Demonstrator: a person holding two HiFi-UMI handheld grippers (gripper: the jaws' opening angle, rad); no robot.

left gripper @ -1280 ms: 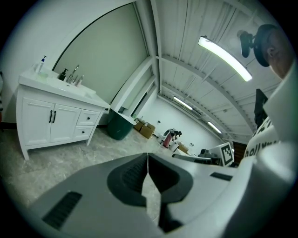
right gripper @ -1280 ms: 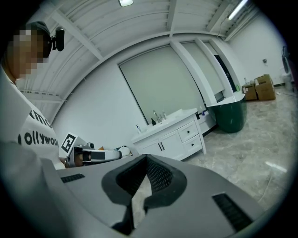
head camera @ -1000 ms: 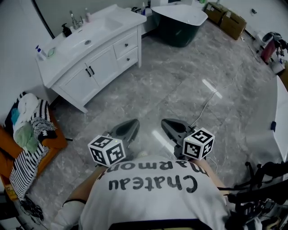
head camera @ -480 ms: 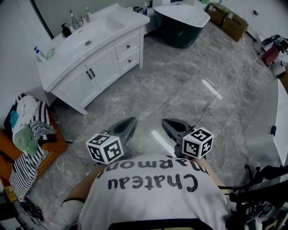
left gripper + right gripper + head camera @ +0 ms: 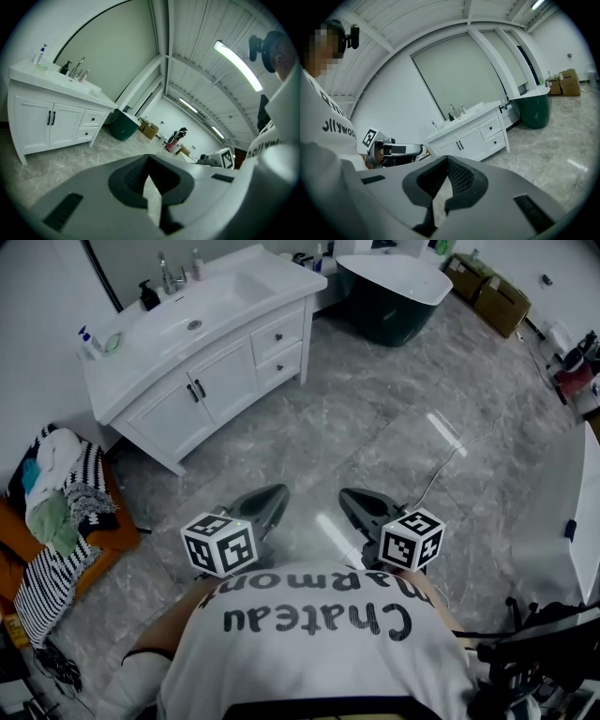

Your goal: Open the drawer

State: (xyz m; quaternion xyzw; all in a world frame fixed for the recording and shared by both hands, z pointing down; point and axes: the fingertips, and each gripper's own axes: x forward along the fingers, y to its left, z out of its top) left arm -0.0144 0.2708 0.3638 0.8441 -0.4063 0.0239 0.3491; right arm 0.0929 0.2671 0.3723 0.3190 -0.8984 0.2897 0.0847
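Note:
A white vanity cabinet [image 5: 178,381] stands against the wall at the upper left of the head view. It has two doors and, on its right side, an upper drawer [image 5: 277,336] and a lower drawer [image 5: 282,364], both closed, each with a dark knob. My left gripper [image 5: 276,495] and right gripper [image 5: 348,496] are held side by side in front of my chest, well short of the cabinet. Both are shut and hold nothing. The left gripper view shows the drawers [image 5: 92,119] to the left beyond the left gripper [image 5: 149,157]. In the right gripper view the drawers [image 5: 492,127] lie ahead of the right gripper [image 5: 447,160].
A dark green bathtub [image 5: 394,292] stands right of the vanity, with cardboard boxes [image 5: 490,292] behind it. An orange chair piled with clothes [image 5: 56,512] is at the left. A thin cable [image 5: 441,460] runs over the grey marble floor. Bottles and a tap [image 5: 169,276] stand on the vanity top.
The vanity has shifted a little right and closer in the head view as I move toward it. Both grippers travel along with me, still shut and empty.

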